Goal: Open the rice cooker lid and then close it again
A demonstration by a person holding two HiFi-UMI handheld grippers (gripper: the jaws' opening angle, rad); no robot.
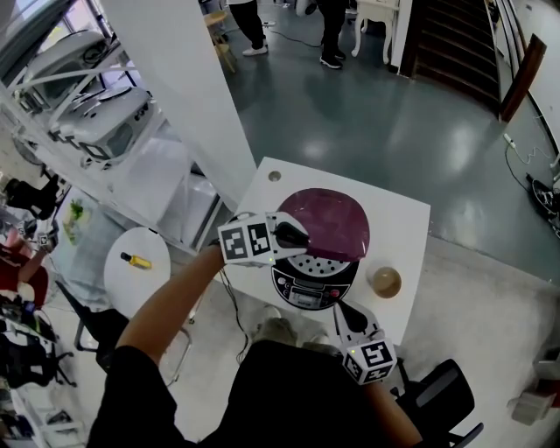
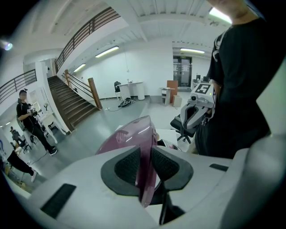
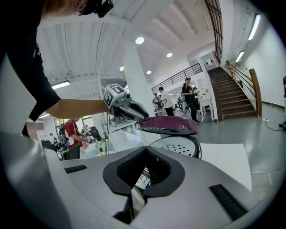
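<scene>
- The right gripper (image 1: 346, 311) is nearest the person, at the near edge of the white bench (image 1: 404, 217). Its jaws are closed together with nothing between them, and they point at the front of the rice cooker.
- The rice cooker (image 1: 311, 285) stands on the bench just beyond that gripper. Its dark control panel faces the person.
- In the right gripper view, the pot's mouth shows a round perforated inner plate (image 3: 178, 146). It lies level and uncovered under the raised lid.
- The left gripper (image 1: 296, 236) reaches in from the left above the cooker. Its jaws are a little apart and clamped on the near-left rim of the lid, with a pad pressed on each face of the thin edge.
- The purple lid (image 1: 334, 219) is lifted partly clear of the pot. It hangs almost level, with its domed top facing up and its broad oval reaching away from the gripper toward the bench's far side.
- A small round brownish container (image 1: 385, 282) sits on the bench just to the right of the cooker, apart from it.
- Off the bench to the left is a round white stool (image 1: 140, 280) with a yellow item (image 1: 136, 260) on top.
- Farther off, two people (image 1: 249, 26) stand on the grey floor, and a dark staircase (image 1: 455, 44) rises at the far right.
</scene>
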